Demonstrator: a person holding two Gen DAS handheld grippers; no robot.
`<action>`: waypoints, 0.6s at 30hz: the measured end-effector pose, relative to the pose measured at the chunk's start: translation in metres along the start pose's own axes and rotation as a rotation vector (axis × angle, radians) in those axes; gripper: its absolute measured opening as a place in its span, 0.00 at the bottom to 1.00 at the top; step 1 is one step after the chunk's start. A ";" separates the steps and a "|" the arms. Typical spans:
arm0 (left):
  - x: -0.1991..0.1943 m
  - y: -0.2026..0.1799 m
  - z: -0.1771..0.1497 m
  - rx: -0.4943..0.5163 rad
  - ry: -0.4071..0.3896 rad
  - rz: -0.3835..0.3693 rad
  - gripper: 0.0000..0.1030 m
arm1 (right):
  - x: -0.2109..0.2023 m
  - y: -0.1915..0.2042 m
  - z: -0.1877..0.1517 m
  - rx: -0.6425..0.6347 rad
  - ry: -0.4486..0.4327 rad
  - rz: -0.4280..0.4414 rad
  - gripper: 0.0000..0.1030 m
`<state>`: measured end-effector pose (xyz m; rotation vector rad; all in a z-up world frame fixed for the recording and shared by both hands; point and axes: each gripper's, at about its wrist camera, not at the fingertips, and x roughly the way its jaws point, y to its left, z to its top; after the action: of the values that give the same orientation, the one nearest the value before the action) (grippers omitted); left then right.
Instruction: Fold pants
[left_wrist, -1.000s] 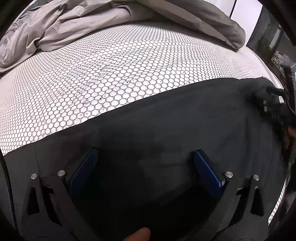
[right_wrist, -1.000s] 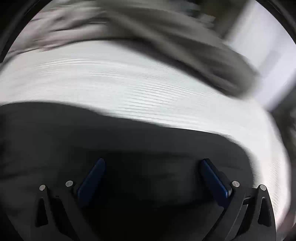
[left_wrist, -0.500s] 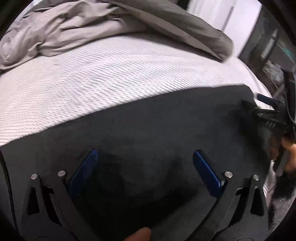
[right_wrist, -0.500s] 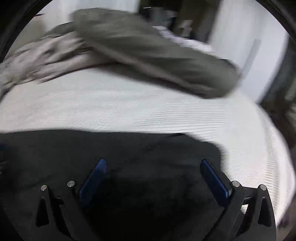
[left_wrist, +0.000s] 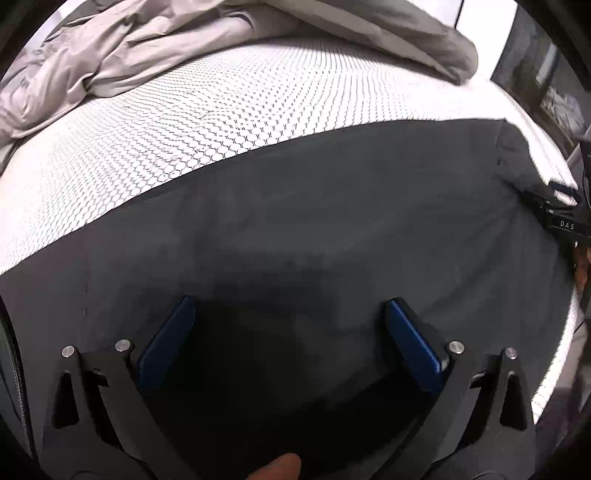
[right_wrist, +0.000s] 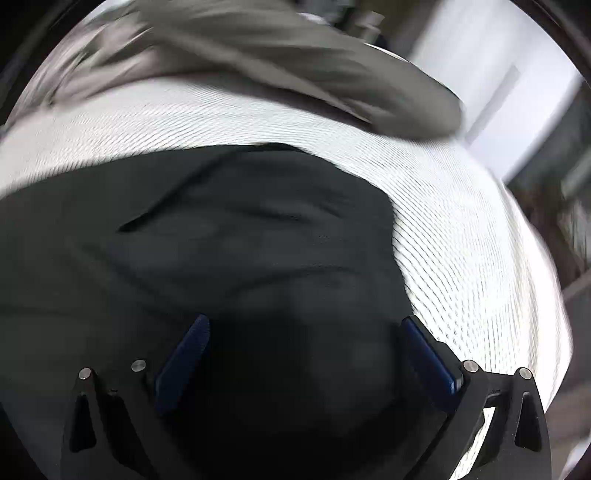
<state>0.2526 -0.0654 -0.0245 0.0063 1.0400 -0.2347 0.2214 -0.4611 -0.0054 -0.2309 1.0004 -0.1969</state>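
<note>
Left gripper (left_wrist: 288, 306) and right gripper (right_wrist: 304, 325) gape over dark pants (left_wrist: 314, 221)

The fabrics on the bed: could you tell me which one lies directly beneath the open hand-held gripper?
The black pants, spread flat beneath the left hand-held gripper; the grey duvet lies crumpled beyond.

Right view motion-blurred; pants (right_wrist: 229, 236) cut off at left edge.

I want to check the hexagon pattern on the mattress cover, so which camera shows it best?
The left wrist view: the mattress cover is sharp there, so each hexagon reads clearly beyond the dark pants. In the right wrist view the same cover is smeared by motion blur into streaks, with no hexagons distinguishable.
</note>
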 end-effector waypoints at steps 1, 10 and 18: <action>-0.006 -0.004 -0.002 -0.010 -0.011 -0.032 0.99 | -0.006 -0.006 -0.003 0.048 0.007 0.022 1.00; -0.003 -0.067 -0.018 0.126 0.031 -0.112 0.99 | -0.052 0.096 -0.021 -0.202 -0.058 0.304 1.00; -0.027 0.018 -0.048 0.064 0.015 -0.014 0.99 | -0.035 -0.005 -0.053 -0.138 -0.054 0.053 0.99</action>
<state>0.2016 -0.0369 -0.0276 0.0587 1.0475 -0.2809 0.1581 -0.4618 -0.0031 -0.3337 0.9661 -0.0727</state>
